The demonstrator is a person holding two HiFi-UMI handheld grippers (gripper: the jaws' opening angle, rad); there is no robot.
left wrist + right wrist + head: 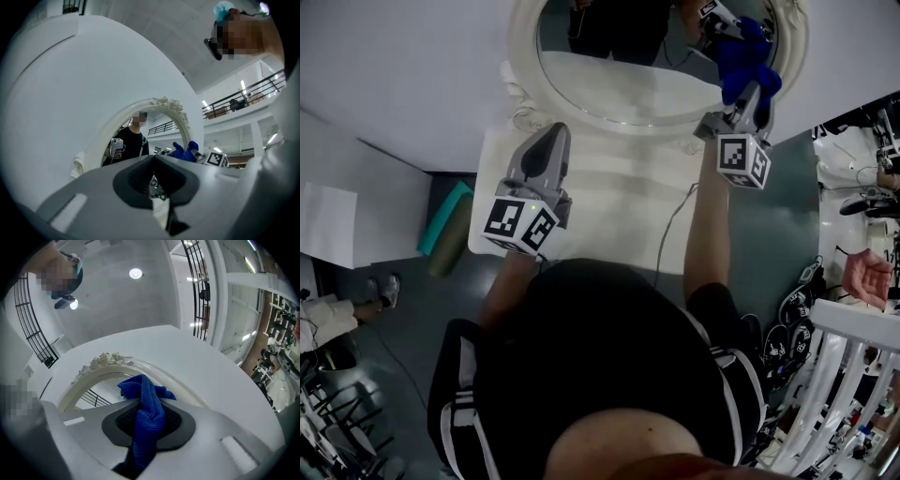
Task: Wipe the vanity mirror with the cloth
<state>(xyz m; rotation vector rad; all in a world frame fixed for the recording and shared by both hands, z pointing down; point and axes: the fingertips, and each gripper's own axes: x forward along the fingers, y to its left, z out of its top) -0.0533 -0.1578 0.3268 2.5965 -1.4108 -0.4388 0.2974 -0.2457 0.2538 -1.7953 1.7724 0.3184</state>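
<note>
Now pinched tight in the right gripper (753, 98), far right: blue cloth (750, 58), bunched at the right edge of the oval mirror (619, 75). Left gripper (547, 142) closed, empty, nearer. Best spread flat against the glass, then swept leftward in overlapping strokes.

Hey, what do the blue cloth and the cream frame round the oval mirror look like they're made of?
The blue cloth looks like soft microfibre or terry: fine ribbed weave, limp folds. The cream oval mirror frame looks moulded, with a satin painted finish and a carved flower crest; wood, resin or plaster cannot be told.
</note>
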